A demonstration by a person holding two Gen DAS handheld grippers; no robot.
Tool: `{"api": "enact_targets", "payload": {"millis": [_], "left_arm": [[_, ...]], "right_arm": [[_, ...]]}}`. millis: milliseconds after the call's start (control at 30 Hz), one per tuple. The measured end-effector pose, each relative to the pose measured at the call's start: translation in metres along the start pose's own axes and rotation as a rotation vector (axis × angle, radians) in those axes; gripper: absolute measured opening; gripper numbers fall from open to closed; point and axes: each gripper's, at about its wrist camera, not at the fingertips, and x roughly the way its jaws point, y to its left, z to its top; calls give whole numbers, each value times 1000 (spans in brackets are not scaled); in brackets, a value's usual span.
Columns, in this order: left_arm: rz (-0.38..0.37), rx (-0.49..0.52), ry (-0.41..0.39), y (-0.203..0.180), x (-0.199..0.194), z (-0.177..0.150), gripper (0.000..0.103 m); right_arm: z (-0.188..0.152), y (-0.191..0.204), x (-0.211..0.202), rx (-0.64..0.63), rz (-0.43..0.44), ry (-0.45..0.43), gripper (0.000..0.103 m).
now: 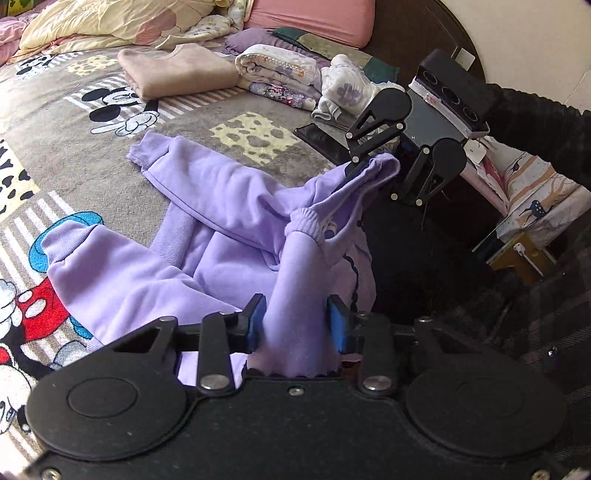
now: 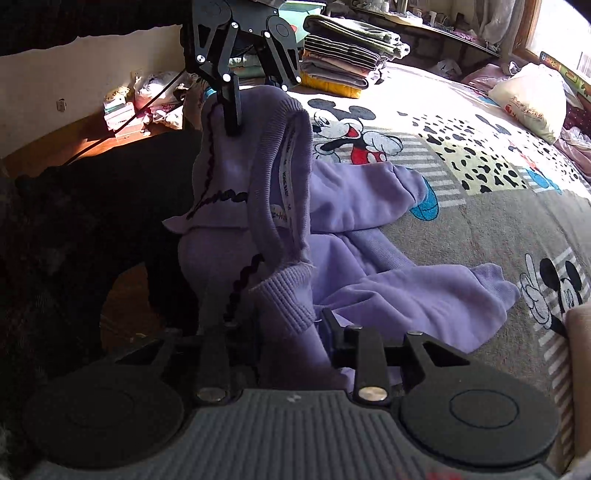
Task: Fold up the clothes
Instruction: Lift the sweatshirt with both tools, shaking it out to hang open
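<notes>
Left tongs pinch a bunched fold of the lilac sweatshirt; right tongs clamp its ribbed hem — probably lifting that edge to spread the garment flat. Its sleeves trail on the cartoon-print bedspread. Folded beige top and rolled blankets sit well apart — nothing blocks the fold.

A grey cartoon-mouse blanket covers the bed. At its far side lie a cream quilt, a pink pillow and a dark phone. In the right wrist view a stack of folded blankets sits at the bed's far edge, a white bag lies near the window, and clutter lines the wall.
</notes>
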Motion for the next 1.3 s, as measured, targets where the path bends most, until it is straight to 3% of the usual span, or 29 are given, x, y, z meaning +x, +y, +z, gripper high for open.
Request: {"api": "enact_targets", "payload": {"millis": [100, 133, 167, 333, 467, 667, 867, 1033, 1167, 1300], "left_arm": [[147, 124, 36, -36, 14, -12, 18], [212, 173, 38, -46, 16, -14, 13], [298, 245, 37, -57, 14, -13, 11], [555, 325, -137, -75, -40, 21, 10], [678, 372, -286, -96, -98, 50, 10], [781, 475, -401, -140, -150, 56, 10], [775, 531, -434, -176, -169, 39, 10], [699, 561, -427, -185, -184, 29, 10], [658, 557, -359, -162, -171, 31, 10], [640, 496, -266, -106, -137, 44, 10]], "right_arm": [[-6, 19, 2, -36, -35, 32, 26], [-8, 25, 3, -57, -50, 42, 9], [-7, 30, 1, -73, -70, 42, 9], [18, 31, -35, -122, -240, -13, 8], [54, 16, -91, -117, -407, -102, 8], [93, 26, -165, -181, -496, -161, 8], [106, 51, -201, -258, -482, -176, 8], [108, 68, -217, -274, -379, -186, 8], [112, 63, -216, -259, -287, -165, 8], [118, 35, -180, -234, -250, -96, 8]]}}
